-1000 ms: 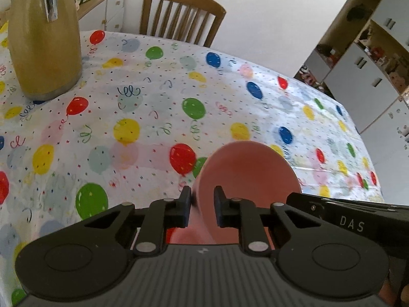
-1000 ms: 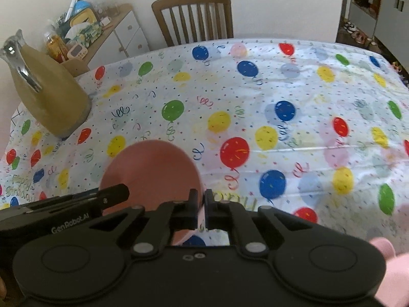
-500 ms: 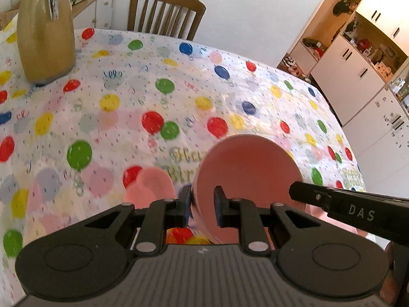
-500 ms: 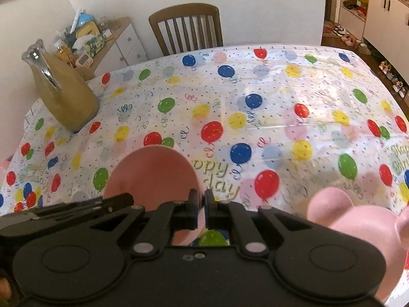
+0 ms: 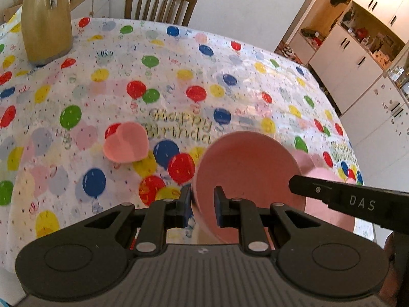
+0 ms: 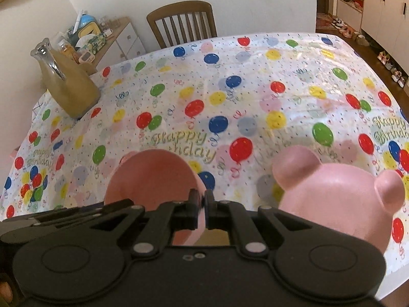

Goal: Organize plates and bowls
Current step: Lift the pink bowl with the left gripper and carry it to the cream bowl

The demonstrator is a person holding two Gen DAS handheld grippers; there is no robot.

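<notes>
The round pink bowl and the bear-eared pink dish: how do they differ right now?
The round pink bowl has a plain circular rim; the bear-eared pink dish carries two rounded ears. The round bowl is gripped at its rim by both the left gripper and the right gripper and tilted above the table; the bear-eared dish rests on the balloon tablecloth, ungripped. Both are matte pink and appear empty.

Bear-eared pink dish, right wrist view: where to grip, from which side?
Probably pinch the bear-eared pink dish by the rim wall between its ears, from above, one finger inside, one outside: it sits open side up with a raised wall.
</notes>
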